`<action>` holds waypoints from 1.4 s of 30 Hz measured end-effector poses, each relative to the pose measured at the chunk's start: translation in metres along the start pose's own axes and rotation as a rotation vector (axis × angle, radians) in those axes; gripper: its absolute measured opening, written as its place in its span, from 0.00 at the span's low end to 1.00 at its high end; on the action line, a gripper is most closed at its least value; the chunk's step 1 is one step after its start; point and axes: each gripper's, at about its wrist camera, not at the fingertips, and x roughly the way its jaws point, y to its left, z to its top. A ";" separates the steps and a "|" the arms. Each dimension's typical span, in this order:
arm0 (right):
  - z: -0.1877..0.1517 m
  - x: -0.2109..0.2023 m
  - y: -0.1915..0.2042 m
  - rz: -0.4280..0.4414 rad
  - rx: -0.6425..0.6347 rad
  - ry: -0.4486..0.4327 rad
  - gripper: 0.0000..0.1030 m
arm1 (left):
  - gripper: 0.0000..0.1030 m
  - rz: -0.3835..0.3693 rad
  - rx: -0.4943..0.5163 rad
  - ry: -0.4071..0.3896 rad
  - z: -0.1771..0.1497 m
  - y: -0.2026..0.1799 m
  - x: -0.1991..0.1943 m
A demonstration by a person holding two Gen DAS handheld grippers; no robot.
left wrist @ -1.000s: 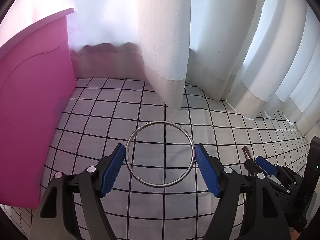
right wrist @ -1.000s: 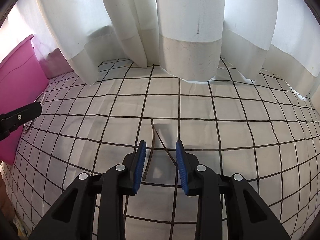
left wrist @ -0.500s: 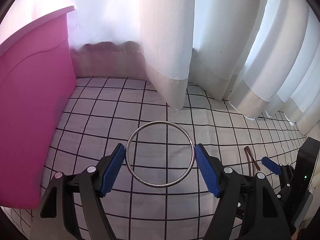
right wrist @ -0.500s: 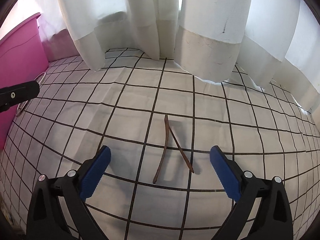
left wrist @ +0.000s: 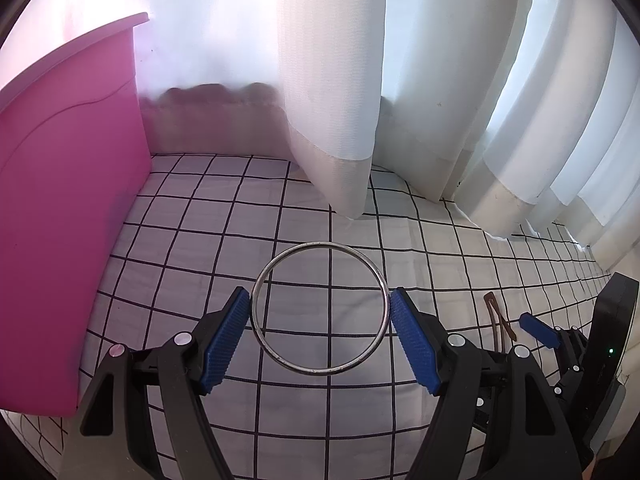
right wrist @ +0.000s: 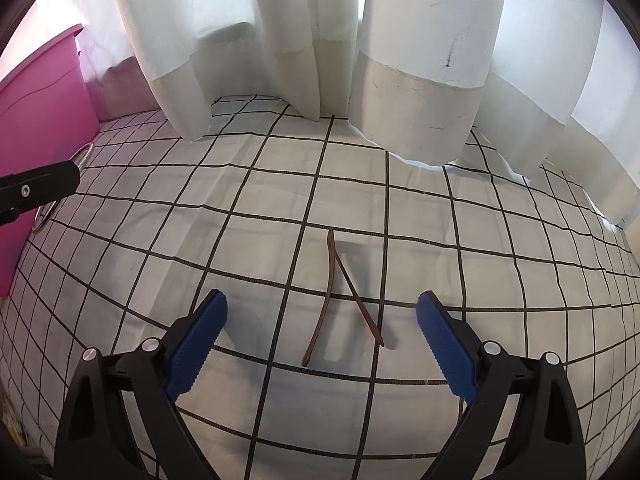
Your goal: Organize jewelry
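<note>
Brown V-shaped hair clip (right wrist: 340, 300) released since a second ago; right gripper (right wrist: 322, 332) fingers spread, now closing, clip untouched between them on checked surface (right wrist: 440, 240). Thin rigid silver metal bangle (left wrist: 319, 307) clenched at rim by left gripper (left wrist: 319, 320); light, slippery.

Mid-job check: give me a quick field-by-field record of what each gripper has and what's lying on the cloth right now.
left gripper: shut on the silver bangle, pads on its two sides
right gripper: closing, pads clear of the hair clip
hair clip: brown, sprung open in a V, lying on the checked cloth between the right jaws
pink bin: standing on the cloth at the left of the bangle
curtain: white, hem resting on the cloth behind both items
</note>
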 end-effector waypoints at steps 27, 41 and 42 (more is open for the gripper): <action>0.020 -0.057 -0.006 0.022 0.016 -0.105 0.11 | 0.68 -0.019 -0.020 -0.051 0.005 0.009 -0.029; 0.076 -0.115 0.024 0.146 -0.090 -0.212 0.11 | 0.68 0.022 -0.081 -0.175 0.034 0.031 -0.106; 0.081 -0.120 0.028 0.156 -0.100 -0.224 0.11 | 0.68 0.029 -0.085 -0.189 0.036 0.033 -0.113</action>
